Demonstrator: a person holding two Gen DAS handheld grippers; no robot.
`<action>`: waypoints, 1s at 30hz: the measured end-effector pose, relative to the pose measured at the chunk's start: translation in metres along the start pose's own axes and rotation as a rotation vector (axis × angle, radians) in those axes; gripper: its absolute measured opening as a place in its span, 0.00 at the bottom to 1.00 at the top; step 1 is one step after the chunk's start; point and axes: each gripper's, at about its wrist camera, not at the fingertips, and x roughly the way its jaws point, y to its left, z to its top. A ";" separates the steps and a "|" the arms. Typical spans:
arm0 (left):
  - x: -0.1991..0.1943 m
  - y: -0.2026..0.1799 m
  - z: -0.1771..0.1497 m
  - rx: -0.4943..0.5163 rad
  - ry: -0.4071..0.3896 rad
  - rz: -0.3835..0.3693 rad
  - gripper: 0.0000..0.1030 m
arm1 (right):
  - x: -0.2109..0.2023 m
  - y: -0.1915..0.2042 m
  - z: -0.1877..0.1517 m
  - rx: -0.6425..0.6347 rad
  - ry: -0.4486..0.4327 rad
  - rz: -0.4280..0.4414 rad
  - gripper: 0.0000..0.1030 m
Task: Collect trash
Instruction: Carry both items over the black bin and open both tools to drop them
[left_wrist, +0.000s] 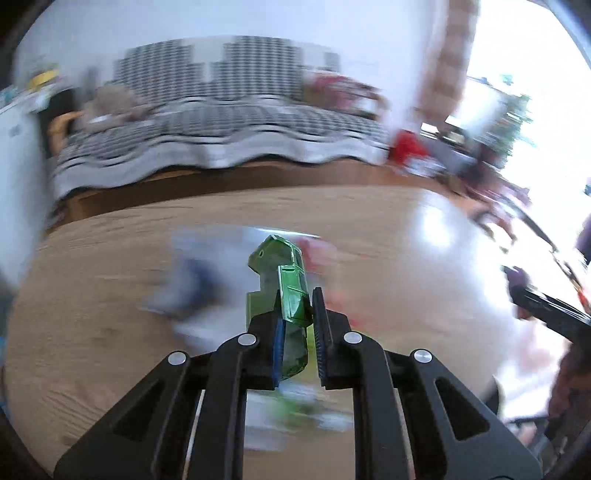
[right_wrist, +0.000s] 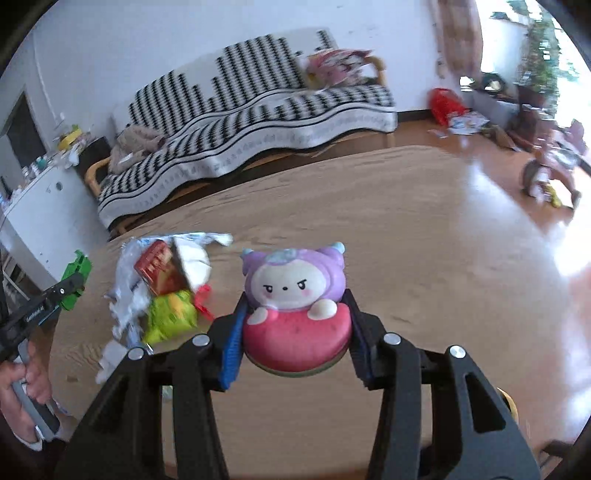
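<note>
My left gripper (left_wrist: 297, 325) is shut on a flattened green carton (left_wrist: 282, 280) and holds it above the wooden table (left_wrist: 92, 295); it also shows at the left edge of the right wrist view (right_wrist: 75, 277). Blurred wrappers (left_wrist: 192, 288) lie on the table below it. My right gripper (right_wrist: 295, 332) is shut on a soft toy (right_wrist: 295, 306), a purple-hooded figure on a pink watermelon-slice base. To its left lies a trash pile (right_wrist: 162, 288): silver foil, a red box, a yellow-green wrapper.
A sofa with a black-and-white throw (right_wrist: 251, 107) stands beyond the table's far edge. A white cabinet (right_wrist: 40, 206) is at the left. Clutter and a red bag (right_wrist: 443, 103) lie on the floor at the right. The left wrist view is motion-blurred.
</note>
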 end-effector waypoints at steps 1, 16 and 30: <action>0.001 -0.025 -0.004 0.029 0.008 -0.036 0.13 | -0.015 -0.015 -0.008 0.014 -0.006 -0.019 0.46; 0.101 -0.346 -0.132 0.341 0.287 -0.404 0.13 | -0.082 -0.229 -0.156 0.302 0.080 -0.282 0.46; 0.196 -0.365 -0.204 0.378 0.451 -0.382 0.14 | -0.028 -0.283 -0.208 0.414 0.190 -0.270 0.46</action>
